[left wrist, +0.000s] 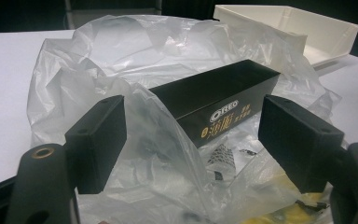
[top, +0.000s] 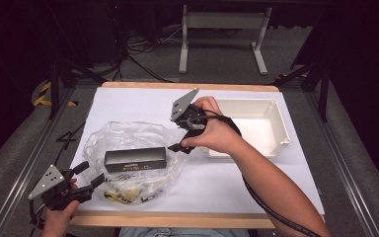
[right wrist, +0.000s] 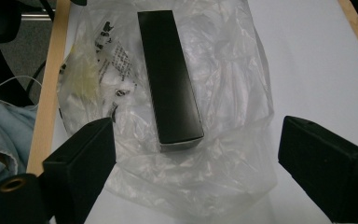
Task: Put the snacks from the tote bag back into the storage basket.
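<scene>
Black box [top: 135,159] lies flat on crumpled clear plastic bag [top: 128,143], mid worktop [top: 276,168], white tray [top: 271,123] well apart at right.

Right gripper [top: 176,147] jaws spread, empty, just beside box's right end.

Left gripper [top: 90,175] spread, empty, at bag's near-left edge.

- Line up your right jaws across box's narrow width, not its length.
- Keep pads off loose film.
- Pin bag edge with left gripper before lifting.
</scene>
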Tool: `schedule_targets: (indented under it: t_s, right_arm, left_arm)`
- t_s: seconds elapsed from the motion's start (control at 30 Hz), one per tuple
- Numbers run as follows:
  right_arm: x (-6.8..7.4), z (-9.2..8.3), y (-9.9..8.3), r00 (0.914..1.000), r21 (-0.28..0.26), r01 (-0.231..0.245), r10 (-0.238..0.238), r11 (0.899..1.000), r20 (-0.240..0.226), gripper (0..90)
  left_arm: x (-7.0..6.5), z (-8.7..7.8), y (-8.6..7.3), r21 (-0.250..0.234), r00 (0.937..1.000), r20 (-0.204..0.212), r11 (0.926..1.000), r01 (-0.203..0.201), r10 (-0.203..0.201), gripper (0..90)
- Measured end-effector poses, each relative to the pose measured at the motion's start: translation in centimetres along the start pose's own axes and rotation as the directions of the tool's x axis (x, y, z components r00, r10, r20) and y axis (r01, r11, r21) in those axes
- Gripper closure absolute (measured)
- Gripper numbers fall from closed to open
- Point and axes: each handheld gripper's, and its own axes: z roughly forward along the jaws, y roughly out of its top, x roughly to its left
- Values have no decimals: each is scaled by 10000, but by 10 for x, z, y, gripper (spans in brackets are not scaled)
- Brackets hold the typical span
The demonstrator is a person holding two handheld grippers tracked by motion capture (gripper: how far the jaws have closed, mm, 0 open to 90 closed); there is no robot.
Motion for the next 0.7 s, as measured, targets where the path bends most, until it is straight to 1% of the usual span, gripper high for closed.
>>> schedule_targets:
  t_s: [0.07, 0.1, 0.17, 0.2, 0.23, 0.27, 0.3, 0.33, 0.37, 0.43, 0.47, 0.5, 0.53, 0.57, 0.7]
  right_arm:
    - [-1, 8, 2, 9999, 48, -57, 58, 10000, -93, 126]
    - [-3, 12, 3, 9999, -59, -61, 60, 10000, -90, 127]
    - [-5, 20, 3, 9998, -101, -158, 156, 9998, -132, 130]
    - [-5, 20, 3, 9998, -101, -158, 156, 9998, -132, 130]
    - [-7, 28, 3, 9993, 43, -316, 317, 9995, -213, 136]
    - [-8, 32, 3, 9993, 121, -305, 308, 9995, -219, 137]
    - [-8, 32, 3, 9993, 121, -305, 308, 9995, -219, 137]
    - [-9, 36, 3, 9988, 185, -404, 409, 9990, -274, 140]
    - [-10, 40, 2, 9987, 218, -382, 389, 9990, -319, 143]
    - [-12, 49, 1, 9979, 341, -502, 516, 9982, -398, 143]
    - [-12, 53, 0, 9978, 322, -455, 470, 9984, -461, 143]
    - [-12, 56, -1, 9971, 412, -480, 503, 9980, -568, 143]
    - [-12, 60, -1, 9974, 387, -379, 401, 9985, -591, 143]
    - [-11, 63, -2, 9965, 474, -428, 461, 9980, -700, 140]
    - [-11, 77, -4, 9958, 482, -374, 413, 9981, -818, 137]
  left_arm:
    - [0, 0, 0, 0, 10000, 22, 10000, -19, 19, 244]
    - [0, 1, 0, 9, 10000, 31, 10000, -15, 15, 244]
    - [0, 0, 1, 74, 10000, 48, 10000, -36, 36, 244]
    - [0, 0, 1, 74, 10000, 48, 10000, -36, 36, 244]
    - [0, 0, 1, 63, 10000, 69, 10000, -28, 27, 244]
    - [1, 1, 1, 63, 10000, 83, 10000, -22, 22, 244]
    - [1, 1, 1, 63, 10000, 83, 10000, -22, 22, 244]
    - [1, 1, 1, -7, 10000, 88, 10000, 13, -13, 244]
    - [1, 2, 1, -12, 10000, 95, 10000, 21, -21, 244]
    - [1, 2, 1, -3, 9999, 116, 10000, -30, 30, 244]
    - [1, 2, 1, -13, 9999, 121, 10000, -25, 25, 244]
    - [1, 2, 1, -23, 9999, 121, 10000, -24, 24, 244]
    - [1, 2, 1, -32, 9999, 122, 10000, -20, 20, 244]
    - [0, 2, 1, -33, 9999, 123, 10000, -16, 17, 244]
    - [0, 2, 2, -30, 9999, 123, 10000, -49, 50, 244]
